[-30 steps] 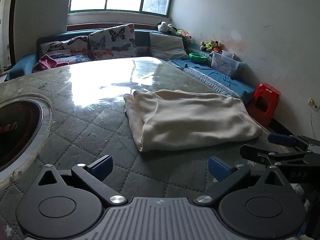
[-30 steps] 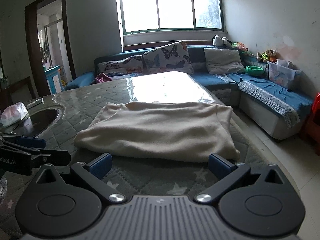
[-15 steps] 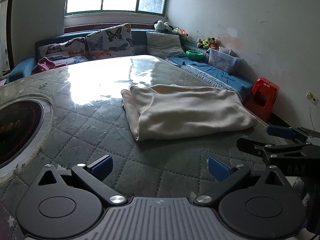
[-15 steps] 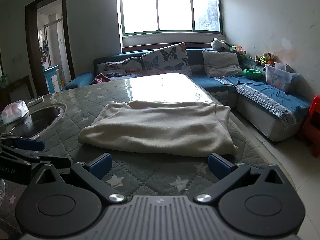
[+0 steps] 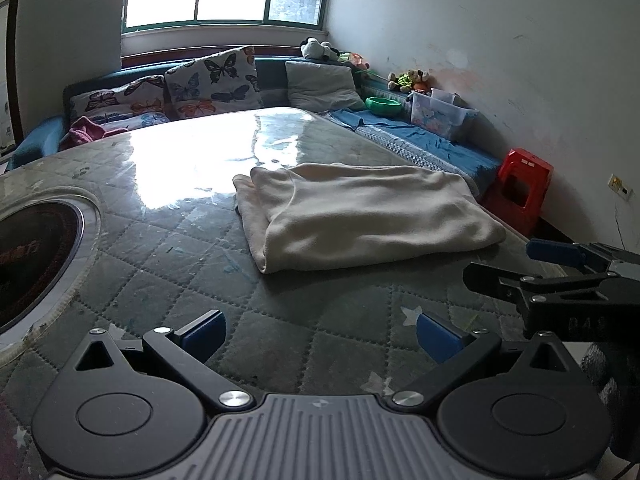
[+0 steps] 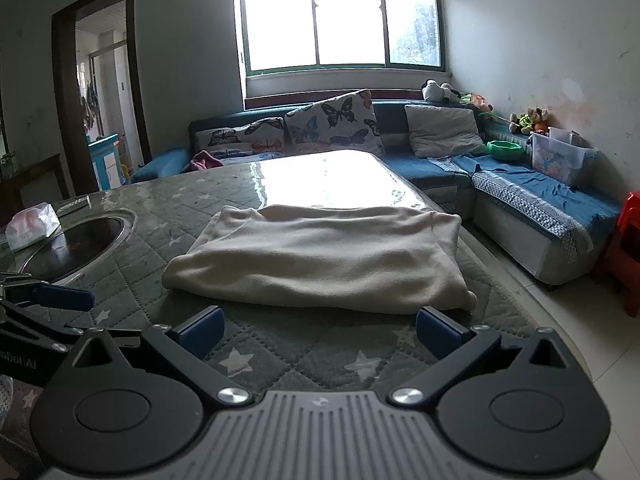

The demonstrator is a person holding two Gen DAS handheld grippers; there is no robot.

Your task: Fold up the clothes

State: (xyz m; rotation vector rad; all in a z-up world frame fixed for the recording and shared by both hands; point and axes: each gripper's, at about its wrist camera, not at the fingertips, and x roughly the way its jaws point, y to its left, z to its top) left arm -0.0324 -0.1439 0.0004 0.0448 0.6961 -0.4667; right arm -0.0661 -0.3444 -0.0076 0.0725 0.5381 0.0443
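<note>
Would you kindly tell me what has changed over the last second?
Both grippers drew back from the folded cream garment: the left gripper and right gripper now show more quilted table cover ahead of them. Both stayed open and empty; the garment did not move.

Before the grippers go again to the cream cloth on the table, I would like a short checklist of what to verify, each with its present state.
1. Left gripper open and holding nothing: ok.
2. Right gripper open and holding nothing: ok.
3. Both grippers apart from the cream cloth, a strip of table cover showing between: ok.
4. Cloth lies flat in a folded stack on the table, with none seen hanging over the edge: ok.
5. Near edge of the cloth free, with nothing lying on it: ok.
6. How many layers the stack has, and whether the hidden far edges are aligned: cannot tell.
</note>
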